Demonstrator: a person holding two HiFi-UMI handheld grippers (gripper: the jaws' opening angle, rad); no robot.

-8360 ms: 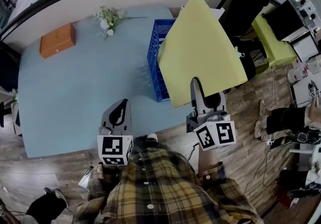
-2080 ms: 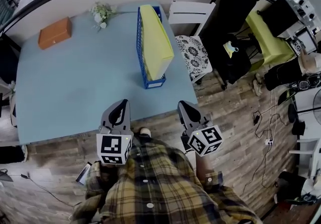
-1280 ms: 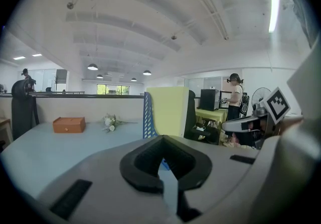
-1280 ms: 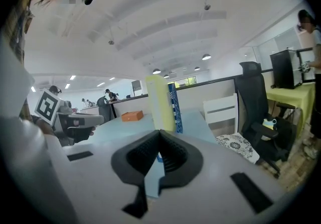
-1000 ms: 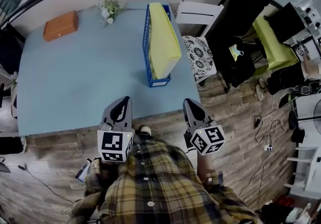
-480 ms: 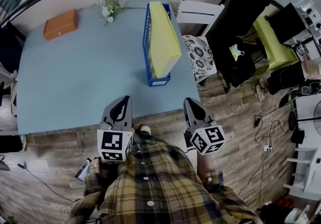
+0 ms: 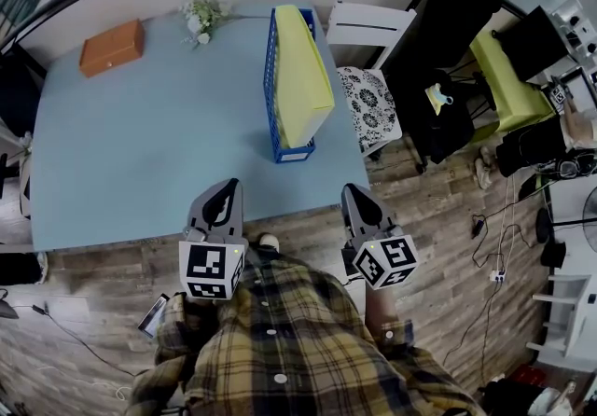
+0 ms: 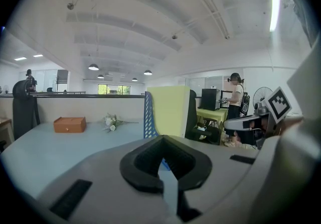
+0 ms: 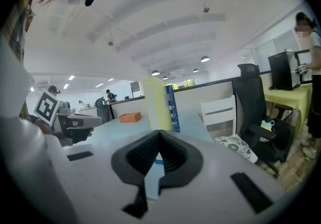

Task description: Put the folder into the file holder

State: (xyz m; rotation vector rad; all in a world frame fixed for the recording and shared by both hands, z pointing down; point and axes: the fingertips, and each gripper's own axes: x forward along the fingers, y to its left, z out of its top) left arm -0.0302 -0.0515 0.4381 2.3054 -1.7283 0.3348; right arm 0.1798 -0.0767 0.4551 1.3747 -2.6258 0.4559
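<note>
Since yellow folder (image 7: 300,78) stood on edge inside blue file holder (image 7: 271,78), well ahead of both grippers, task looked done. Left gripper (image 7: 227,187) and right gripper (image 7: 354,191) clenched shut, empty, parked just short of counter (image 7: 140,144) edge, probably resting. Folder's long axis ran away from grippers, faces sideways.

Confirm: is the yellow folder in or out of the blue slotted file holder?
In: the yellow folder stands on edge inside the blue slotted file holder, top protruding.
</note>
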